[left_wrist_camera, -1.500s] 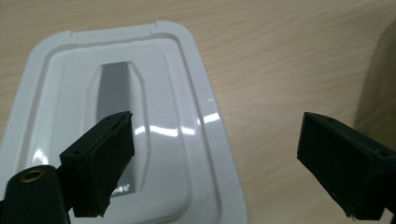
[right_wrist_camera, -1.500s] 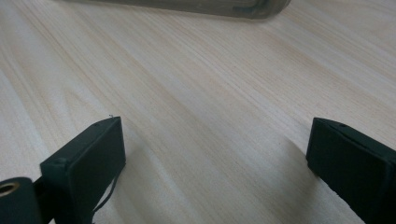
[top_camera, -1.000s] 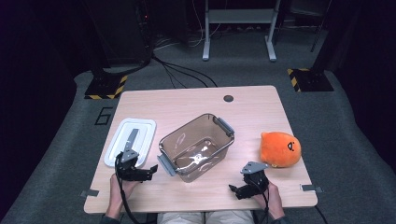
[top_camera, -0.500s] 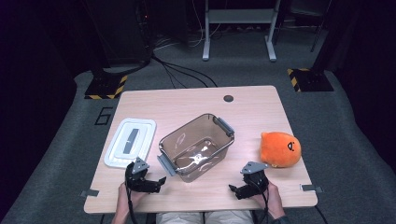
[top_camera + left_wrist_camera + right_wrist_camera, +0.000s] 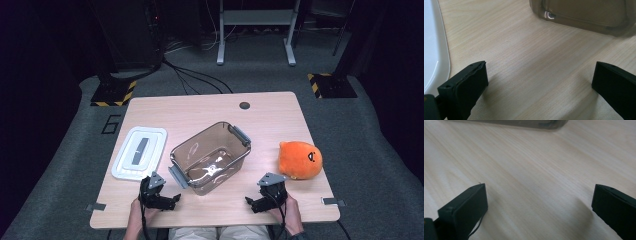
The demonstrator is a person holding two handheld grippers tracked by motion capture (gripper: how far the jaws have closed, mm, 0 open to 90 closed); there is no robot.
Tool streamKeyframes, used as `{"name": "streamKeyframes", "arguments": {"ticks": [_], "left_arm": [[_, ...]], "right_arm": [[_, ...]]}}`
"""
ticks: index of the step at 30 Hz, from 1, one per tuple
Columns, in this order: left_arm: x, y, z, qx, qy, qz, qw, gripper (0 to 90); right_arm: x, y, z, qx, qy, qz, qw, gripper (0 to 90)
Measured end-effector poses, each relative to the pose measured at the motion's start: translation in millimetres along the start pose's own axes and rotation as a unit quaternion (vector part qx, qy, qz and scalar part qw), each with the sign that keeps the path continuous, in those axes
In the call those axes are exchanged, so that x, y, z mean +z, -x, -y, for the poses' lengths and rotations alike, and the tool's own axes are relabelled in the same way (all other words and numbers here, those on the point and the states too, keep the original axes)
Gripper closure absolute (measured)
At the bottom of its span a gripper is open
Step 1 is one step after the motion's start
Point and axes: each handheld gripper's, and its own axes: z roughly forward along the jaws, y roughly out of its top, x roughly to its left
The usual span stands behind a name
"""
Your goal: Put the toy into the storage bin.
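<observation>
**Inspector:** Report both tools and what lies nearest them.

**Operator:** I have the left gripper low over the table, jaws spread wide with bare wood between them, nothing held. Right gripper is in the same condition: released and empty. The bin sits just ahead of both, between them, a little to the right of my left jaws and to the left of my right jaws. It is apart from each gripper. In the left gripper view its near wall stands just beyond the jaws.

**Inspector:** And the lid?

**Operator:** The lid lies flat just ahead and to the left of the left gripper, beside the bin. I cannot tell whether they touch. The plush rests ahead and to the right of the right gripper, near it.

**Inspector:** Handling assessment?

**Operator:** I judge the bin light, stiff and smooth-walled, so likely slippery; the walls are too broad to span. I would pinch the rim or one of the grey end latches. The lid looks thin and rigid; its edge nearest my left jaws is the place to grip. The plush I expect to be soft and forgiving, so a grip across its body should do.
</observation>
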Motion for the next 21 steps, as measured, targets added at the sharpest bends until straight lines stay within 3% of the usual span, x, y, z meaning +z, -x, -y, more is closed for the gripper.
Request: {"name": "streamKeyframes", "arguments": {"ticks": [2, 9, 13, 21], "left_arm": [[0.1, -0.1, -0.2, 0.001, -0.001, 0.0, 1.0, 0.2], [0.7, 0.9, 0.0, -0.003, 0.002, -0.001, 1.0, 0.2], [1.0, 1.0, 0.0, -0.003, 0.002, -0.002, 1.0, 0.2], [0.9, 0.7, -0.1, -0.002, 0.003, -0.002, 1.0, 0.2]], "right_arm": [[-2.6, -1.4, 0.0, -0.002, 0.01, 0.022, 0.9997, 0.0], [-16.7, 3.8, -6.9, 0.021, 0.025, 0.052, 0.9981, 1.0], [-35.4, 8.9, -15.7, 0.033, 0.064, 0.075, 0.9946, 3.2], [-56.8, 27.3, -32.8, 0.043, 0.061, 0.106, 0.9916, 1.3]]}}
